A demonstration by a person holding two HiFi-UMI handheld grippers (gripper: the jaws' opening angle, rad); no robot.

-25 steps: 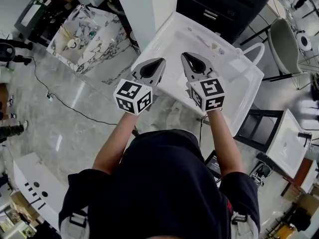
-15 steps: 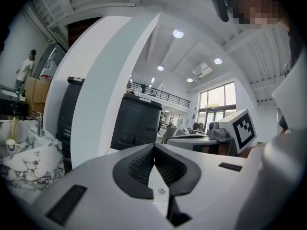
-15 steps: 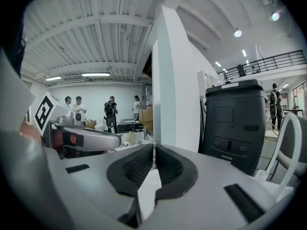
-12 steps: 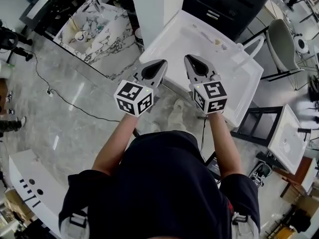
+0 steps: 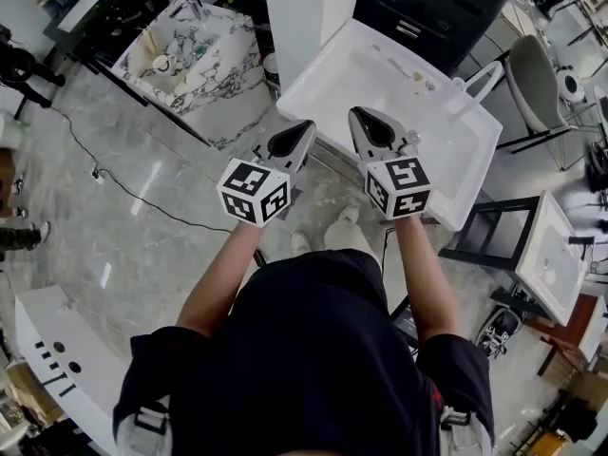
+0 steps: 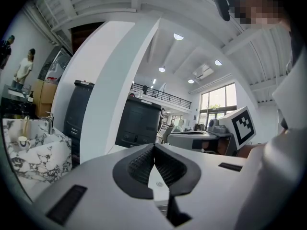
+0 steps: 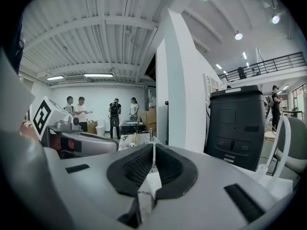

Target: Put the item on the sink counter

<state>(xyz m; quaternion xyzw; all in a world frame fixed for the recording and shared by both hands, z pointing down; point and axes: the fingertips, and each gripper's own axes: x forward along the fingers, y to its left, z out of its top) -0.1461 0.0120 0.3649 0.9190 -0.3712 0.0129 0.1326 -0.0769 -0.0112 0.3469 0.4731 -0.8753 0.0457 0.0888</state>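
Note:
The white sink counter lies ahead of me in the head view, with a small pale object near its back edge. My left gripper hovers just off the counter's near left edge, shut with nothing in it. My right gripper hangs over the near part of the counter, also shut and empty. In the left gripper view the left gripper's ribbed pads meet at the tip. The right gripper looks the same in its own view. Neither gripper holds an item.
A marble-patterned sink with a cup stands at the left. A white pillar and a dark cabinet rise behind the counter. A chair and another white basin are at the right. A cable crosses the floor.
The person has stepped slightly forward and left, so the counter sits a little higher and further right in view. Both grippers stay shut, side by side.

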